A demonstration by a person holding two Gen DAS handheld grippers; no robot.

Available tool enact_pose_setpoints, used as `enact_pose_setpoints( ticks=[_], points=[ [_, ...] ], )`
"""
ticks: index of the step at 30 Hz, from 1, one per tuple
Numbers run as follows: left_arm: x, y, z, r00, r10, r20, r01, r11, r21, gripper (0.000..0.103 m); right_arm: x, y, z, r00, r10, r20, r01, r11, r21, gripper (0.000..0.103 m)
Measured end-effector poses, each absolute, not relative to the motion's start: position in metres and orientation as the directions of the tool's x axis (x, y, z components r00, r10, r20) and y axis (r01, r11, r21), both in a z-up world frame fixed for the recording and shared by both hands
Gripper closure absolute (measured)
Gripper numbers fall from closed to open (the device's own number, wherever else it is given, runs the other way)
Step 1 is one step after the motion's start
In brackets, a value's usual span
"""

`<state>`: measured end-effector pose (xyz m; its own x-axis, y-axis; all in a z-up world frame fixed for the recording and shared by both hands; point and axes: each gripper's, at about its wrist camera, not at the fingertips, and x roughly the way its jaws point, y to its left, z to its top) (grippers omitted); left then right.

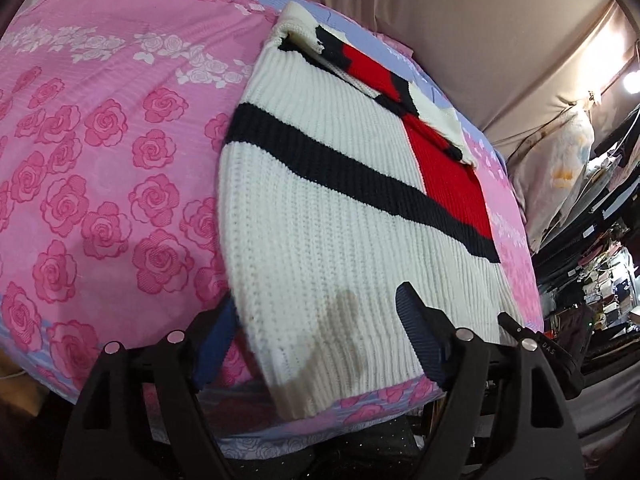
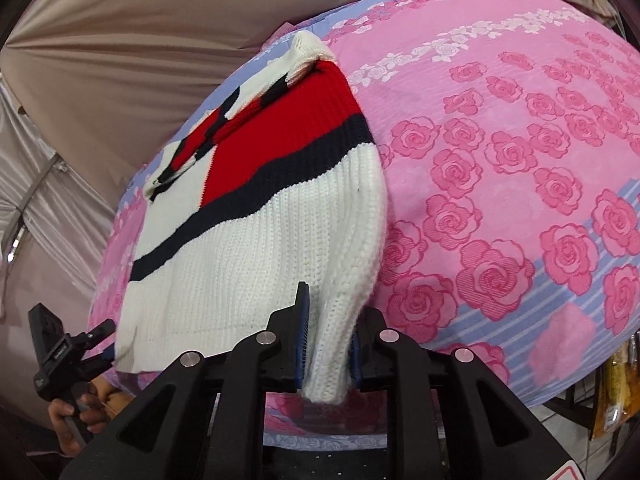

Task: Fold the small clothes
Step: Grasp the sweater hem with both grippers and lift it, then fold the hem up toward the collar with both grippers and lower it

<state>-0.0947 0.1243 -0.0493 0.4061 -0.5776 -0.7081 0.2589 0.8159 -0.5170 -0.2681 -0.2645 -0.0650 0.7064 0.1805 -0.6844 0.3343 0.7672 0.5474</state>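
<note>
A white ribbed knit sweater (image 1: 320,208) with a navy stripe and a red panel lies flat on the pink rose bedsheet (image 1: 100,160), its sleeves folded in at the far end. My left gripper (image 1: 316,304) is open. Its fingers straddle the near hem, one fingertip (image 1: 412,312) on top of the knit and the other at the left edge. A brownish stain marks the hem there. In the right wrist view my right gripper (image 2: 329,320) is shut on the sweater's (image 2: 260,240) near right edge, which is lifted off the sheet (image 2: 500,160). The left gripper (image 2: 108,332) shows at the sweater's other near corner.
A beige curtain (image 1: 460,20) hangs behind the bed. Crowded shelves (image 1: 600,220) and a bright lamp (image 1: 632,80) stand to the right of the bed in the left wrist view. A person's hand (image 2: 76,412) holds the left gripper's handle at lower left.
</note>
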Motion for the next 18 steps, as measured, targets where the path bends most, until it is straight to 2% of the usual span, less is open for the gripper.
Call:
enact_pose_setpoints(
  ticks=[1, 3, 5, 11, 18],
  points=[
    [-0.094, 0.123, -0.050, 0.404, -0.582, -0.706, 0.267, 0.813, -0.518, 0.044, -0.268, -0.265, -0.066, 0.713, 0.194, -0.673, 0.326, 0.759, 0.564, 0.085],
    [-0.090, 0.122, -0.052, 0.379, -0.598, -0.706, 0.270, 0.801, -0.534, 0.077, -0.268, -0.265, -0.066, 0.736, 0.196, -0.649, 0.323, 0.741, 0.589, 0.093],
    [-0.090, 0.126, -0.046, 0.391, -0.603, -0.695, 0.270, 0.797, -0.540, 0.094, -0.272, -0.266, -0.060, 0.768, 0.181, -0.614, 0.317, 0.725, 0.611, 0.094],
    [-0.118, 0.128, 0.010, 0.453, -0.670, -0.588, 0.417, 0.742, -0.525, 0.096, -0.299, -0.257, -0.007, 0.894, 0.224, -0.389, 0.098, 0.749, 0.656, 0.095],
    [-0.176, 0.137, 0.082, 0.515, -0.747, -0.422, 0.596, 0.665, -0.450, 0.096, -0.345, -0.240, 0.039, 0.908, 0.352, -0.227, -0.146, 0.775, 0.614, 0.095]
  ],
)
